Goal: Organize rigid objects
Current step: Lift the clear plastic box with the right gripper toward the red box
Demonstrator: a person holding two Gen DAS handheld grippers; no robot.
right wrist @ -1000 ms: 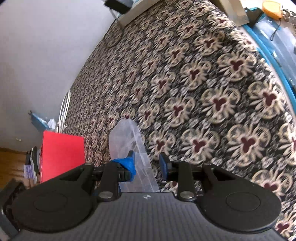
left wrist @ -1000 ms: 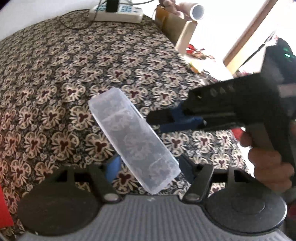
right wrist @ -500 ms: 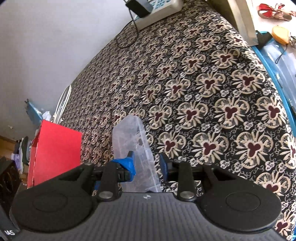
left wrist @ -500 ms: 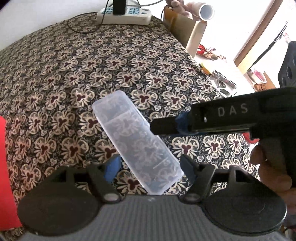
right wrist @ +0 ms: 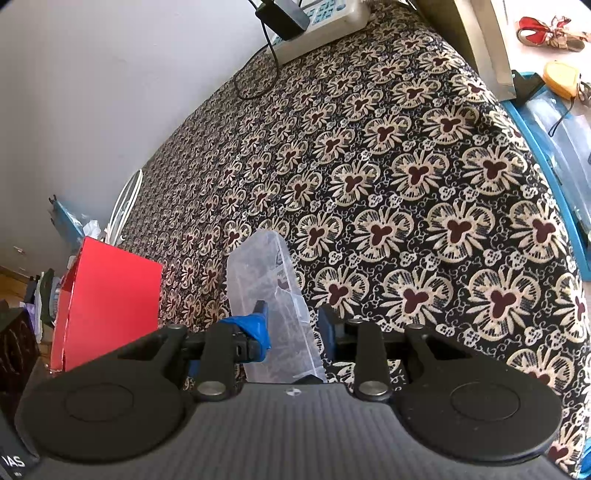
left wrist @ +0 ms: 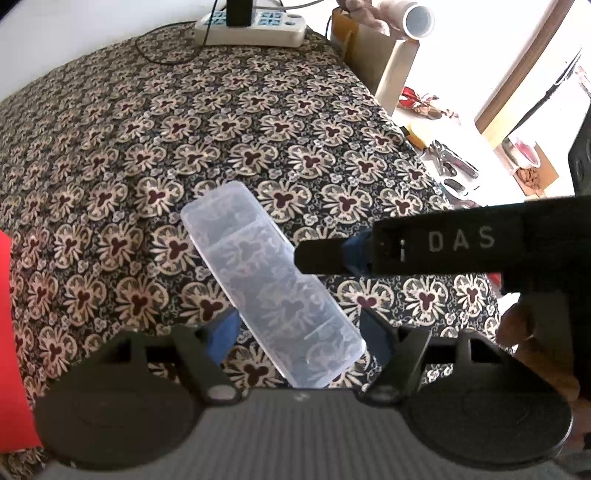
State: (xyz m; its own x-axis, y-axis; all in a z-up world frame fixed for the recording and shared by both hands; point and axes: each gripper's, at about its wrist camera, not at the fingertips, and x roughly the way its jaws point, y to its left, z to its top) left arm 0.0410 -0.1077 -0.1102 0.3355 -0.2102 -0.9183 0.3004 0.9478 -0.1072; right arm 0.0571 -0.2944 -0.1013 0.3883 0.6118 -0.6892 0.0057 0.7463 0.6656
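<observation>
A clear plastic compartment box [left wrist: 266, 284] is held above the flowered tablecloth [left wrist: 147, 147]. My left gripper [left wrist: 299, 332] has a blue pad on each side of the box's near end; the right pad stands a little off it, so its grip is unclear. My right gripper [left wrist: 332, 254] comes in from the right and meets the box's long side. In the right wrist view the box [right wrist: 269, 295] stands edge-on between my right gripper's [right wrist: 291, 325] blue pads, which are shut on it.
A red box [right wrist: 107, 299] stands at the table's left edge. A white power strip [left wrist: 251, 26] with a black plug and cable lies at the far edge. A cardboard box [left wrist: 373, 62] and a blue-rimmed bin [right wrist: 554, 147] stand beside the table on the right.
Both grippers and the clear box have pulled back and up together; more of the table and red box show. The grip on the box looks unchanged.
</observation>
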